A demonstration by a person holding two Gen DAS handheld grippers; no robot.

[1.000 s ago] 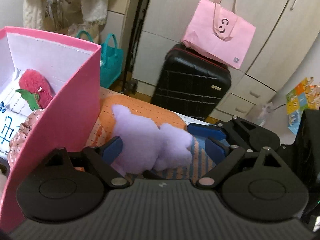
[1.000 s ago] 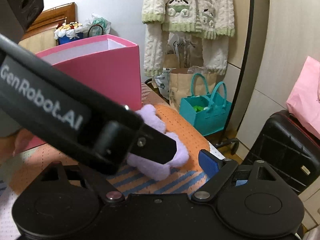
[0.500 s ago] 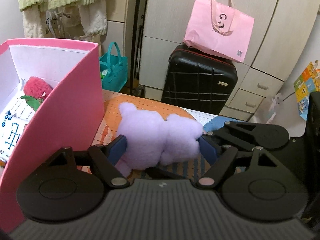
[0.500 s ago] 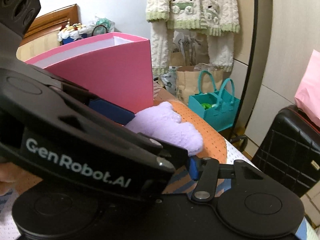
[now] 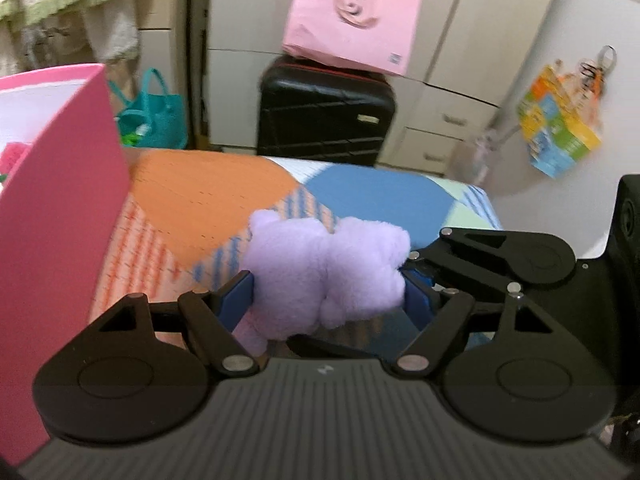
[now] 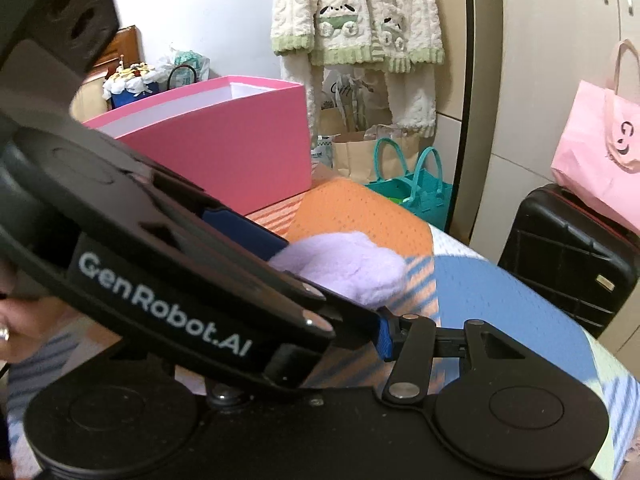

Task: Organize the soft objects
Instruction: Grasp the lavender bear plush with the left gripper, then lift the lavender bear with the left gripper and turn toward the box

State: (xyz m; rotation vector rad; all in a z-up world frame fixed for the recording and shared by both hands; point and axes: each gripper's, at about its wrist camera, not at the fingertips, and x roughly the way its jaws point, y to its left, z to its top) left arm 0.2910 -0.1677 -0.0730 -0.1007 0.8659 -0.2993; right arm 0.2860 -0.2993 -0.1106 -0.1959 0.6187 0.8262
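Note:
A purple plush toy [image 5: 324, 276] hangs just above the patchwork blanket [image 5: 208, 200], to the right of the tall pink box [image 5: 60, 208]. My left gripper [image 5: 328, 296] is closing, and its blue pads press the toy from both sides. My right gripper [image 5: 418, 266] comes in from the right; its one visible pad [image 6: 383, 332] lies against the toy's [image 6: 348, 268] end. The left gripper's body hides its other finger. A red fluffy toy [image 5: 14, 154] shows inside the box.
A black suitcase [image 5: 324, 120] with a pink bag [image 5: 352, 20] on it stands beyond the bed's far edge. A teal bag [image 5: 156, 116] sits on the floor. A hand with a ring [image 6: 24, 320] holds the left gripper.
Both grippers went from open around the toy to closed on it. The toy has moved from beside the pink box to the right, over the striped and blue patches.

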